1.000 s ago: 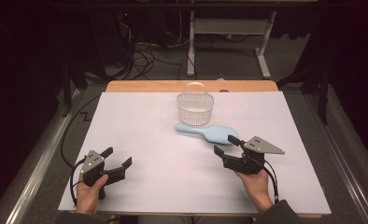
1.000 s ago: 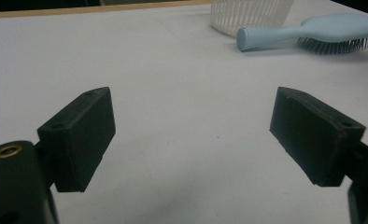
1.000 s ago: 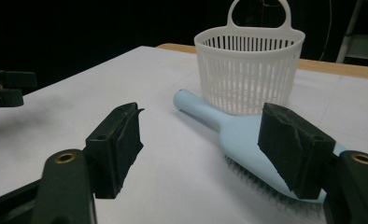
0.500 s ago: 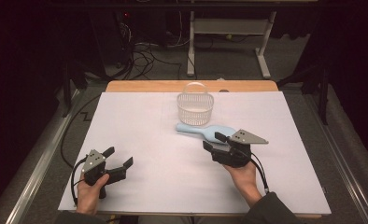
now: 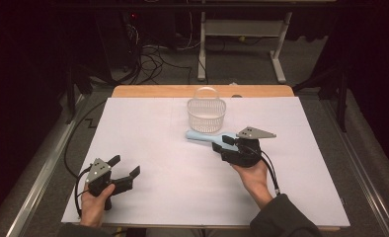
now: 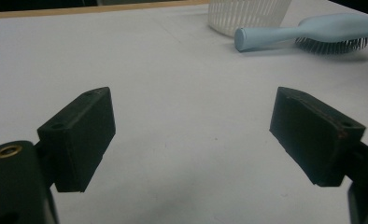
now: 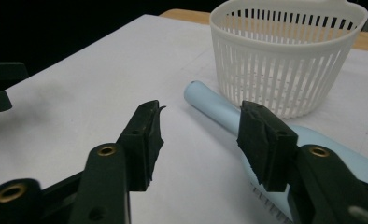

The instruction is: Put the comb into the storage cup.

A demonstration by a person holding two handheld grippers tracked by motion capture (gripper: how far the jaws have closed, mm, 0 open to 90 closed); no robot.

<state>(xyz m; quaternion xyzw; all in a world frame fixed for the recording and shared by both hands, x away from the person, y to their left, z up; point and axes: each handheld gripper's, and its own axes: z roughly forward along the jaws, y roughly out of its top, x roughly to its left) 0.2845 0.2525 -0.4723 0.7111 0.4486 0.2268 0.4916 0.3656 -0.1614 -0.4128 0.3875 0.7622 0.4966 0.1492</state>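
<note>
Left gripper (image 5: 121, 174) sits near the table's front left corner, well apart from the basket, jaws spread wide with only bare white table cover (image 5: 148, 133) between them. From its own view the hairbrush (image 6: 308, 30) lies far ahead: pale blue plastic, smooth rounded handle ending in a flat blunt tip, oval head resting on the cover with dark bristles showing under it. No brand, label or writing can be read on it. In the high view the hairbrush (image 5: 205, 137) lies just in front of the white slatted basket (image 5: 206, 114), handle pointing left, head under the right gripper. Basket is round, upright, with a hoop handle, near the table's far edge. Right gripper (image 5: 221, 143) hovers at the brush handle; its jaws have just been closing and stand half spread, one beside the handle, not pinching it. Right gripper view shows the gap over bare cover, handle (image 7: 215, 107) passing behind the right-hand jaw.
</note>
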